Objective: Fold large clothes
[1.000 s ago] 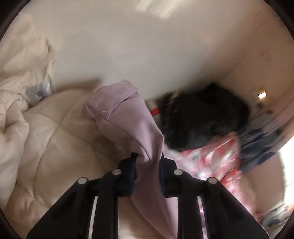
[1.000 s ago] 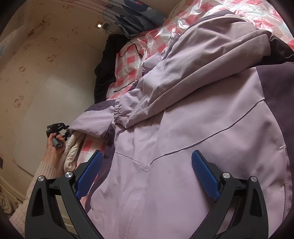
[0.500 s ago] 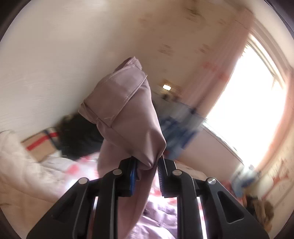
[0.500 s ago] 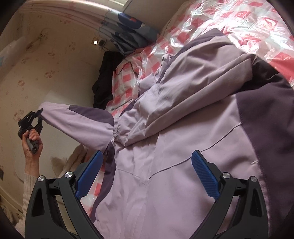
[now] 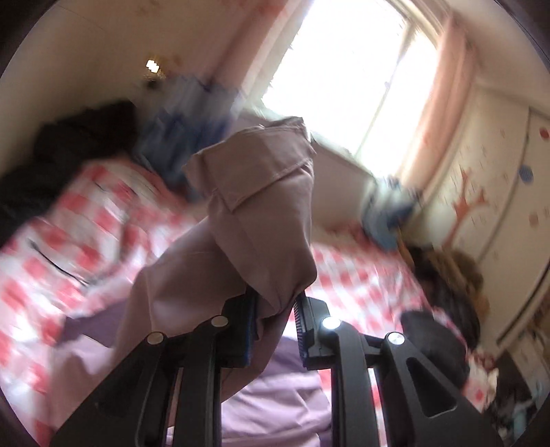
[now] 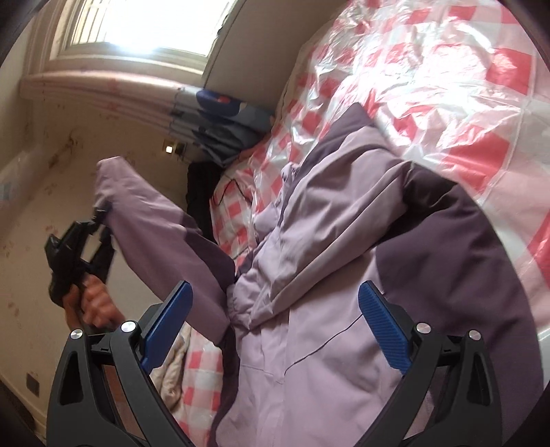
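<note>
Our left gripper [image 5: 275, 319] clenches the lilac jacket's sleeve [image 6: 151, 220] aloft; our right gripper [image 6: 275, 323] hangs released above the lilac-and-purple jacket [image 6: 343, 275].

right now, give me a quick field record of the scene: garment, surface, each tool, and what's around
garment: lilac jacket with darker purple panels, spread on the bed
sleeve: lifted off the bed, cuff end pinched
left tool: shut on the sleeve, held up in the person's hand
right tool: open, holding nothing, above the jacket body
surface: red and white checked cover under clear plastic
nearby: black garment by the wall; window behind
</note>
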The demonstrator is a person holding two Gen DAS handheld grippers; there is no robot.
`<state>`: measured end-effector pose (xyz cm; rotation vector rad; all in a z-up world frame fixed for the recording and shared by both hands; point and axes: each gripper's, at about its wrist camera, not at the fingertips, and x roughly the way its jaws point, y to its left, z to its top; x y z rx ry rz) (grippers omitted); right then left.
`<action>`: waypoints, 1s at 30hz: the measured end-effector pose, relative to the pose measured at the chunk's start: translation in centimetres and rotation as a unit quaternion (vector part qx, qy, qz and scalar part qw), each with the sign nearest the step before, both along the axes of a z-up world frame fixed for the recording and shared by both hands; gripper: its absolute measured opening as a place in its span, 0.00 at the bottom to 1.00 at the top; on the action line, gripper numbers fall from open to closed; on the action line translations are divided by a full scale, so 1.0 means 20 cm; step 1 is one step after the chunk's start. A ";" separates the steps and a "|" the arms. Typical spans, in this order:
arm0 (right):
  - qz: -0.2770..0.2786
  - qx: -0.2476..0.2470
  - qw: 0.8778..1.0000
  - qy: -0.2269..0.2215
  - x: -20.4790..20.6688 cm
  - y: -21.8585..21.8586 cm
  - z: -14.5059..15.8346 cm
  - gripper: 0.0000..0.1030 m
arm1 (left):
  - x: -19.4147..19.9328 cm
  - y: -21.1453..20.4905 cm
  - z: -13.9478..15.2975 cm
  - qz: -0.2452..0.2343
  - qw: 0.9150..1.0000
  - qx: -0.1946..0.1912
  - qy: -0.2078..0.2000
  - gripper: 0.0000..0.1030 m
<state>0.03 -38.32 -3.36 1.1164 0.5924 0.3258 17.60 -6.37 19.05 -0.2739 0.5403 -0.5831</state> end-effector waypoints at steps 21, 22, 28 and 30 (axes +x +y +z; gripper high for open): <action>-0.016 0.074 0.997 0.013 0.02 -0.19 -0.09 0.93 | -0.30 -0.46 -0.90 -0.143 0.975 0.115 0.123 0.82; -0.013 0.071 0.997 0.015 0.04 -0.18 -0.09 0.93 | -0.37 -0.37 -0.88 -0.124 0.979 0.102 0.125 0.85; -0.002 0.044 0.999 -0.003 0.17 -0.11 -0.05 0.93 | -0.56 0.05 -0.78 -0.029 0.991 0.051 0.123 0.90; -0.006 0.007 1.000 -0.009 0.21 -0.10 -0.01 0.93 | -0.52 0.21 -0.71 0.009 0.992 0.058 0.114 0.90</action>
